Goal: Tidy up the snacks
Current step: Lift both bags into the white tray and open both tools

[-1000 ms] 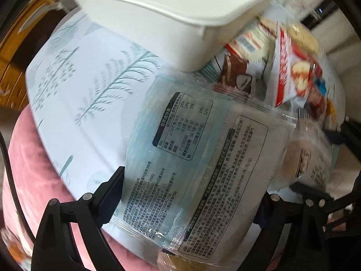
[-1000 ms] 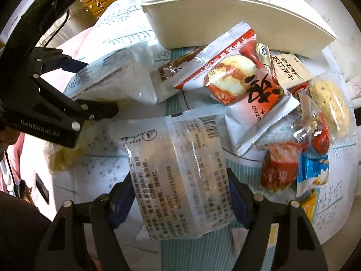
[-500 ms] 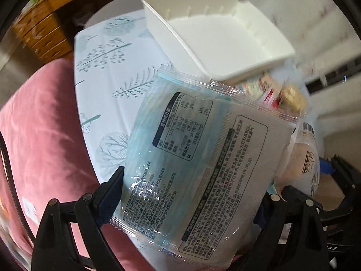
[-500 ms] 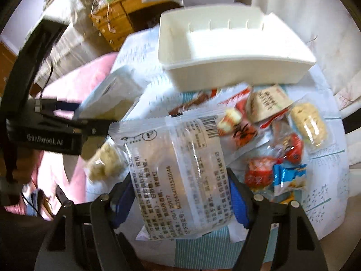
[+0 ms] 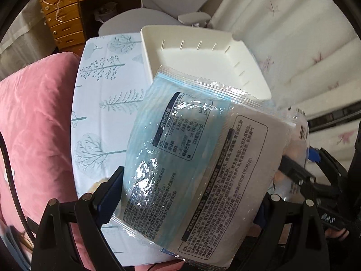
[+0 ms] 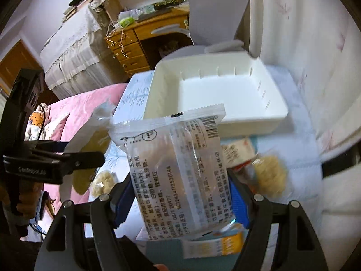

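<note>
With each packet clamped crosswise, long axis running forward, the empty bin (image 6: 216, 94) lies straight ahead and below. Left tongs (image 5: 187, 194) grip the blue packet (image 5: 198, 162); right tongs (image 6: 180, 194) grip the clear packet (image 6: 178, 169), looking nearer the bin.

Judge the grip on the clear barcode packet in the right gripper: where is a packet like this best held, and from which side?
Across its short width, near the lower half, as the right gripper does now, coming from the end opposite the barcode. The clear snack packet is a flat, soft pillow pack; the blue pads squeeze its two long edges, leaving the barcode end free to go first into the empty white bin.
</note>
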Demonstrator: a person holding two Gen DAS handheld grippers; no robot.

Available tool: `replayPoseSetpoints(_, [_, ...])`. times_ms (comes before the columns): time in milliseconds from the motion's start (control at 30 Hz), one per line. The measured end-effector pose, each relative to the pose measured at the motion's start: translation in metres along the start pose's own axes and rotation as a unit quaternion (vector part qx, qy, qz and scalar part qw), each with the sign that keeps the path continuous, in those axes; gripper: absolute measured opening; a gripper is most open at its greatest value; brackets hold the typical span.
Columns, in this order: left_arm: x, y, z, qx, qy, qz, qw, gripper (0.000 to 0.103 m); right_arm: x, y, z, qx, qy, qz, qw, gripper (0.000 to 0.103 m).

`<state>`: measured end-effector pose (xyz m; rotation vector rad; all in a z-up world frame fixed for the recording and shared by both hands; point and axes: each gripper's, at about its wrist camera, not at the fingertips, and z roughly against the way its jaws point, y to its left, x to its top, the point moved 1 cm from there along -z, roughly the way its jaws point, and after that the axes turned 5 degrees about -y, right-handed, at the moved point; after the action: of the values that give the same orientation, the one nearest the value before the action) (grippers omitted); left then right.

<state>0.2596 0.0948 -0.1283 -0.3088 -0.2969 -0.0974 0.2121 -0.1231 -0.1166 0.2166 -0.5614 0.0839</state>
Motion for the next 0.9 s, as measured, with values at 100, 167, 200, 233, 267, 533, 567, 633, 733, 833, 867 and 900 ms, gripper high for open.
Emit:
replayPoseSetpoints(100, [0.008,-0.016,0.001,0.013,-0.012,0.011,0.9998,0.093,0.019,-0.018,0.002,0.01,-0.012,0.013,1.0,0.074])
replayPoseSetpoints(167, [0.014,-0.023,-0.002,0.022,-0.019,0.02,0.9994,0.093,0.032,-0.031,0.001,0.014,-0.022,0.022,0.999,0.074])
replayPoseSetpoints(200, [0.018,-0.026,-0.004,0.025,-0.022,0.025,0.9991,0.093,0.037,-0.036,0.0,0.017,-0.027,0.026,0.999,0.074])
replayPoseSetpoints(233, [0.023,-0.031,-0.005,0.027,-0.027,0.032,0.9988,0.093,0.043,-0.04,-0.002,0.02,-0.031,0.03,0.999,0.074])
replayPoseSetpoints(267, [0.028,-0.033,-0.008,0.029,-0.031,0.035,0.9985,0.093,0.05,-0.045,-0.004,0.024,-0.035,0.034,0.999,0.074])
replayPoseSetpoints(533, [0.074,-0.055,-0.033,0.06,-0.052,0.054,0.9954,0.093,0.089,-0.072,-0.032,0.028,-0.076,0.074,0.994,0.074])
replayPoseSetpoints(567, [0.08,-0.057,-0.038,0.062,-0.055,0.057,0.995,0.093,0.091,-0.074,-0.036,0.029,-0.08,0.077,0.993,0.074])
replayPoseSetpoints(633, [0.091,-0.06,-0.048,0.068,-0.062,0.058,0.9941,0.093,0.094,-0.077,-0.046,0.03,-0.091,0.087,0.992,0.074])
replayPoseSetpoints(733, [0.104,-0.066,-0.062,0.086,-0.085,0.052,0.9913,0.093,0.098,-0.086,-0.058,0.03,-0.11,0.088,0.99,0.074])
replayPoseSetpoints(833, [0.115,-0.068,-0.079,0.09,-0.092,0.05,0.9904,0.094,0.101,-0.097,-0.071,0.043,-0.123,0.077,0.989,0.074])
replayPoseSetpoints(867, [0.117,-0.068,-0.084,0.09,-0.094,0.053,0.9901,0.094,0.102,-0.101,-0.073,0.047,-0.132,0.075,0.987,0.074])
replayPoseSetpoints(900, [0.119,-0.067,-0.089,0.089,-0.093,0.057,0.99,0.094,0.103,-0.104,-0.075,0.049,-0.141,0.075,0.986,0.074])
